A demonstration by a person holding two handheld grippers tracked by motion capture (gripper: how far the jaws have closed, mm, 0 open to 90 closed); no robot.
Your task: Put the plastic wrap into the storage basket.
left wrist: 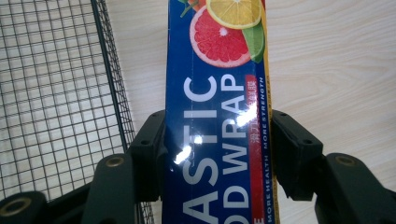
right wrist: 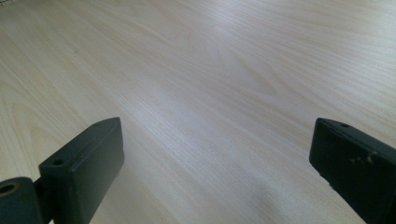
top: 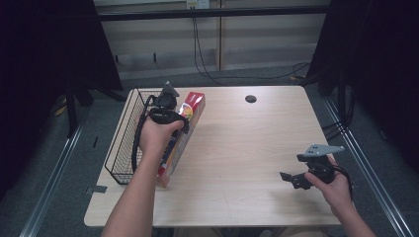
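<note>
Because the left claw (left wrist: pixel 217 154) grips the long box (left wrist: pixel 217 116) at one spot while the right claw (right wrist: pixel 217 154) idles open over the desk (top: pixel 247 148), the box could swing into the basket (top: pixel 123 143).

The box (left wrist: pixel 217 116) is dark blue with big white letters, a red strip with a yellow edge down one side, and pictures of a pink grapefruit slice, a yellow lemon slice and a green lime. The basket (top: pixel 123 143) is black wire in a pattern of little squares. The desk (top: pixel 247 143) is pale wood with thin grain lines. Both claws are black.
</note>
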